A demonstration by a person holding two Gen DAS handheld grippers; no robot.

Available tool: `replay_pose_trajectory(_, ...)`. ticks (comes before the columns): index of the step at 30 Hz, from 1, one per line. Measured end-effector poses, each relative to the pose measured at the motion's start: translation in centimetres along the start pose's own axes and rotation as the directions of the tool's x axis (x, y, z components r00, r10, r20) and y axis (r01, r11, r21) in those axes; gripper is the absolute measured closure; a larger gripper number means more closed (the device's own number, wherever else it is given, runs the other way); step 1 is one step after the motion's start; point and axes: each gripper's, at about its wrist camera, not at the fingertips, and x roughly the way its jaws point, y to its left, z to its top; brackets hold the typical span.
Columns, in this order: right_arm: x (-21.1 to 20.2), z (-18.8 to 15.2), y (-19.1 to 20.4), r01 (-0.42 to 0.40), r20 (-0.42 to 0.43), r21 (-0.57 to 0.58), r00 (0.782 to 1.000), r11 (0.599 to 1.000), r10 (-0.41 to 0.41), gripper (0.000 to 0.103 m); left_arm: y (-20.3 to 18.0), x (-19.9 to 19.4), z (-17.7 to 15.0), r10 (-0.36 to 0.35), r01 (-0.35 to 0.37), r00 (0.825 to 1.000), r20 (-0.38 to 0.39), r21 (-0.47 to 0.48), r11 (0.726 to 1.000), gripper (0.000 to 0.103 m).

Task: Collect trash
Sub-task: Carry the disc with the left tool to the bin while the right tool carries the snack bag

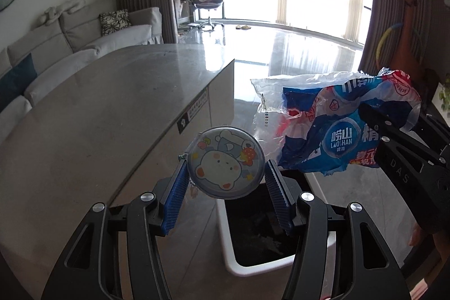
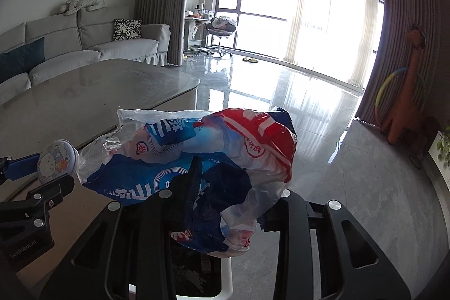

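My left gripper (image 1: pixel 226 182) is shut on a round lid with a cartoon bear (image 1: pixel 226 162), held in the air above the white-rimmed trash bin (image 1: pixel 225 238). The lid also shows in the right wrist view (image 2: pixel 57 160). My right gripper (image 2: pixel 227 193) is shut on a crumpled blue, red and clear plastic wrapper (image 2: pixel 197 156), held above the bin (image 2: pixel 225 280). In the left wrist view the wrapper (image 1: pixel 332 125) hangs at the right, with the right gripper's black body behind it. The wrapper hides the right gripper's right finger.
A grey stone table (image 1: pixel 92 114) lies to the left, its edge beside the bin. A pale sofa (image 2: pixel 84 47) stands behind it. Glossy floor (image 2: pixel 281 92) stretches to the windows. An orange dinosaur toy (image 2: pixel 407 92) stands at the right.
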Motion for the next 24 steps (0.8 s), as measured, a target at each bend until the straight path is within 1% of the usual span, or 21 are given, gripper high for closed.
replay_pose_trajectory(6,-0.7,-1.2,-1.4,0.027,0.008,0.002,1.0,1.0,-0.027,0.07,-2.1,1.2,-0.7,-0.031,0.032,0.999,-0.03,0.031,0.999,0.047)
replay_pose_trajectory(12,-0.5,-2.8,-1.7,0.017,-0.015,-0.023,1.0,1.0,-0.017,0.071,-3.4,2.3,-1.0,-0.05,0.053,0.997,-0.053,0.057,0.997,0.047)
replay_pose_trajectory(14,-0.3,-3.1,-1.8,0.026,-0.019,-0.034,0.999,0.999,-0.026,0.071,-3.9,2.8,-0.9,-0.05,0.054,0.997,-0.06,0.062,0.997,0.047)
replay_pose_trajectory(22,-0.4,-2.5,-2.8,0.052,0.003,-0.01,0.999,0.999,-0.052,0.072,-4.9,3.6,-1.3,-0.058,0.066,0.994,-0.094,0.083,0.994,0.046)
replay_pose_trajectory(24,-0.3,-2.5,-3.1,0.053,0.002,-0.003,0.999,0.999,-0.053,0.072,-5.0,3.9,-1.2,-0.058,0.066,0.993,-0.1,0.086,0.994,0.045)
